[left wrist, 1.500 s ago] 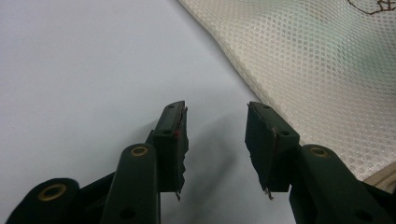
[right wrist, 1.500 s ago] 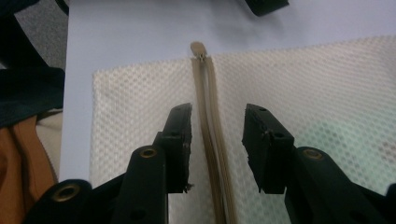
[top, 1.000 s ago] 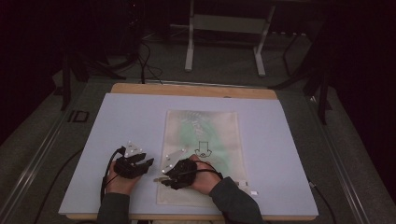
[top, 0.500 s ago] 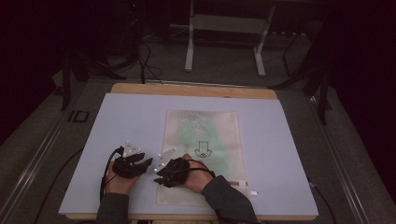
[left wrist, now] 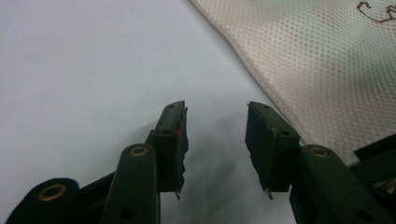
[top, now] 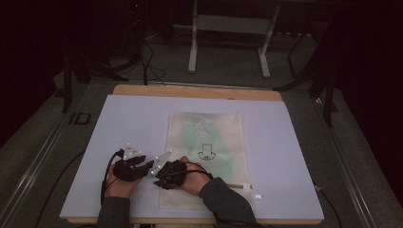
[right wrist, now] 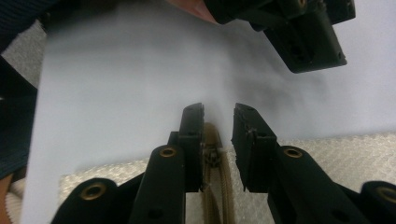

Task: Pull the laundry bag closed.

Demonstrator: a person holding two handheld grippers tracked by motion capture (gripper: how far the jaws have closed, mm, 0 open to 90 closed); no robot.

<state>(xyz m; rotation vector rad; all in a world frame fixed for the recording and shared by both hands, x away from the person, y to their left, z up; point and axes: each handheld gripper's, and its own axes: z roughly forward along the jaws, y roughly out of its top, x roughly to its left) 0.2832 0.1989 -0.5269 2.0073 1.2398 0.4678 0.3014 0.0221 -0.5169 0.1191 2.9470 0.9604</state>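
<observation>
Right gripper [right wrist: 218,122]: your jaws have just been narrowing, not yet clamped; zipper pull [right wrist: 214,157] sits between them on the mesh bag [right wrist: 336,149].
Left gripper [left wrist: 215,126]: released, beside the bag's edge.
Risk: closing off-centre, you pinch mesh, and the pull slips free.

From above, my room is dim and its edges sink into near black, with only the pale table [top: 142,123] catching soft, even light (the whole frame is grainy and a little soft). Close up, my left gripper [left wrist: 215,126] is sharp over a faint shadow. My right gripper [right wrist: 218,122] sits under smeared, hazy blur.
</observation>
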